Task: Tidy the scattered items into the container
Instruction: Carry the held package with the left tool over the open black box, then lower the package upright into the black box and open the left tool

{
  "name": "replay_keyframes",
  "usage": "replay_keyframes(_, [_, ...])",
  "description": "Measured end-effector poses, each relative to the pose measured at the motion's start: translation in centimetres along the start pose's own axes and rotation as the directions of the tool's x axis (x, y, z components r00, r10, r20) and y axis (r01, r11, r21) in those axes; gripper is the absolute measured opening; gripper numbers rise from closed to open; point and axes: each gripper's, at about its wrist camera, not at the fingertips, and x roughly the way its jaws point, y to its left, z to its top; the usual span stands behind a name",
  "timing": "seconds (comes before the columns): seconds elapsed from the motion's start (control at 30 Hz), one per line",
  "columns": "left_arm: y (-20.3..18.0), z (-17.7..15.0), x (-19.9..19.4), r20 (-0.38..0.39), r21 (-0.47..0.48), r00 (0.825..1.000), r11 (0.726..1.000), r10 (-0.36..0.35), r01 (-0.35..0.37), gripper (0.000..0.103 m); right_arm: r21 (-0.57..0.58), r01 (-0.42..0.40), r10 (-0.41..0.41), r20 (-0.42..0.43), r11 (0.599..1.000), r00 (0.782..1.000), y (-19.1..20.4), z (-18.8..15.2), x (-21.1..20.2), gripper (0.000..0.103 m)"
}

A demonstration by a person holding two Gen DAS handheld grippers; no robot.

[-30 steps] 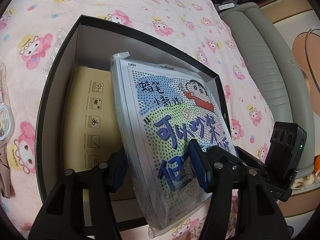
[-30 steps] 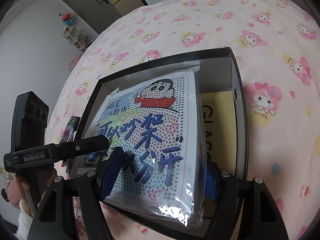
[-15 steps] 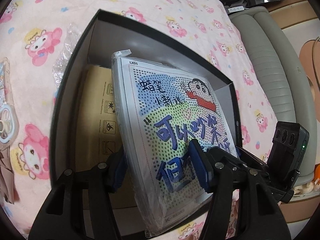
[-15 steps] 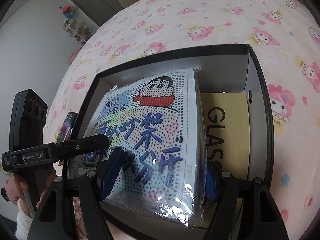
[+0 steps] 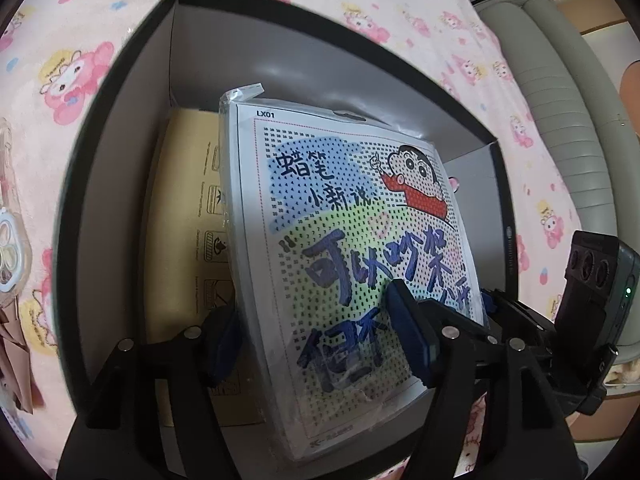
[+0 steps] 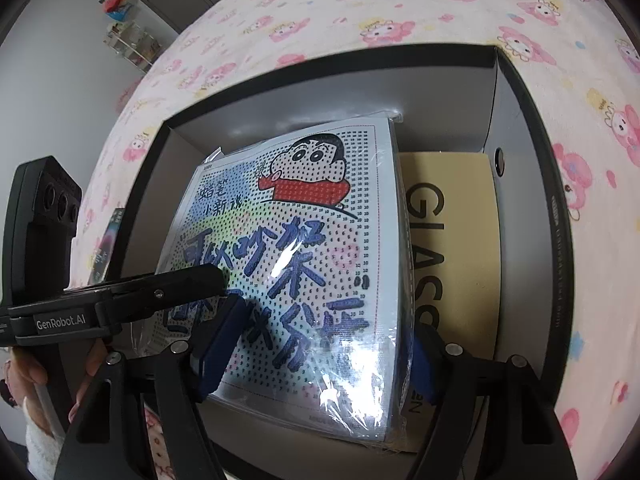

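A plastic-wrapped cartoon craft kit (image 5: 352,240) with blue Chinese lettering is held tilted inside a black cardboard box (image 5: 120,92). My left gripper (image 5: 316,344) is shut on the kit's near edge. My right gripper (image 6: 316,344) is shut on the same kit (image 6: 304,248) from the other side. A tan flat box marked GLASS (image 6: 452,248) lies on the floor of the black box (image 6: 528,128), partly under the kit; it also shows in the left wrist view (image 5: 184,240).
The black box sits on a pink cartoon-print bedspread (image 5: 72,68). A clear pouch with round items (image 5: 12,240) lies left of the box. A small dark packet (image 6: 106,248) lies on the bedspread (image 6: 400,0). A grey padded chair (image 5: 560,100) stands beyond the bed.
Both grippers have lowered the kit deeper into the black box. The box walls now fill more of both views. The grip on the kit has not changed.
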Motion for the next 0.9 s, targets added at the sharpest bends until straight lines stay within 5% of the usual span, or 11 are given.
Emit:
replay_keyframes(0.53, [-0.5,0.6,2.1,-0.088,-0.053,0.996,0.998,0.02,-0.025,0.077,0.009,0.017,-0.016,-0.076,1.0,0.997,-0.5,-0.3,0.8,0.073])
replay_keyframes(0.9, [-1.6,0.5,-0.1,-0.009,-0.058,1.0,0.998,-0.017,0.016,0.075,0.005,-0.026,0.026,0.021,1.0,0.999,-0.2,-0.6,-1.8,0.073])
